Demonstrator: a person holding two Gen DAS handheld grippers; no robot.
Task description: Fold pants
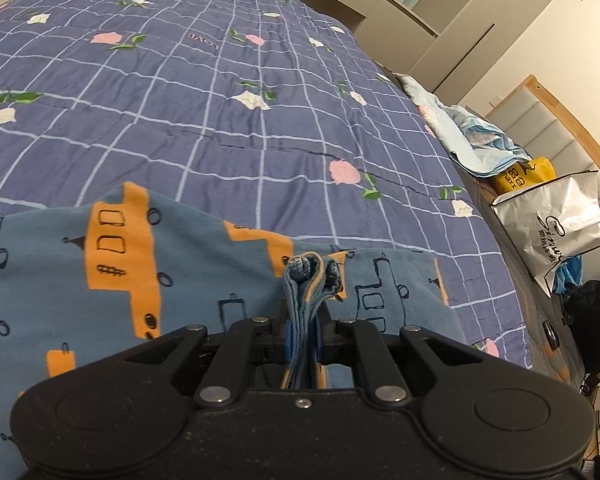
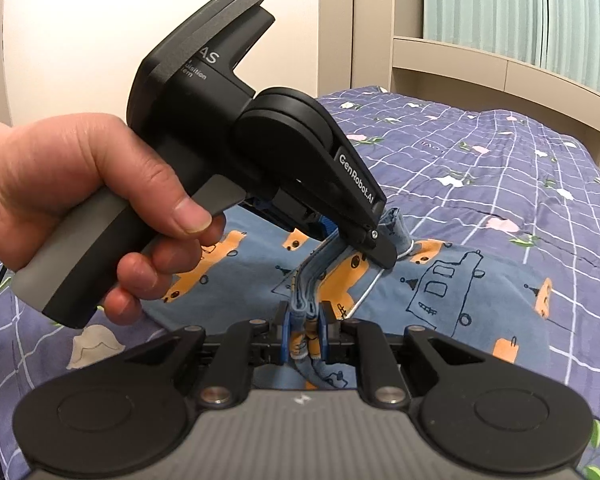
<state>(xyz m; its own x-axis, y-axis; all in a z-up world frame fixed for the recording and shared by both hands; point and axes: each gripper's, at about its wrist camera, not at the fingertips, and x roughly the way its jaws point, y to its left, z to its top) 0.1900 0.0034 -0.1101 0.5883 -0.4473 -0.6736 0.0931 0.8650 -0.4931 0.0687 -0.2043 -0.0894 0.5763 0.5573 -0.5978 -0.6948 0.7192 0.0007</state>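
The pants are blue with orange vehicle prints and black line drawings, lying on the bed. My left gripper is shut on a bunched edge of the pants and lifts it off the bed. In the right wrist view the pants spread to the right. My right gripper is shut on a folded edge of the same pants. The left gripper shows there, held by a hand, pinching the edge just beyond mine.
The bed has a purple-blue checked quilt with flowers. At its right side lie a light blue crumpled cloth, a yellow packet and a white bag. Wardrobe and curtains stand behind.
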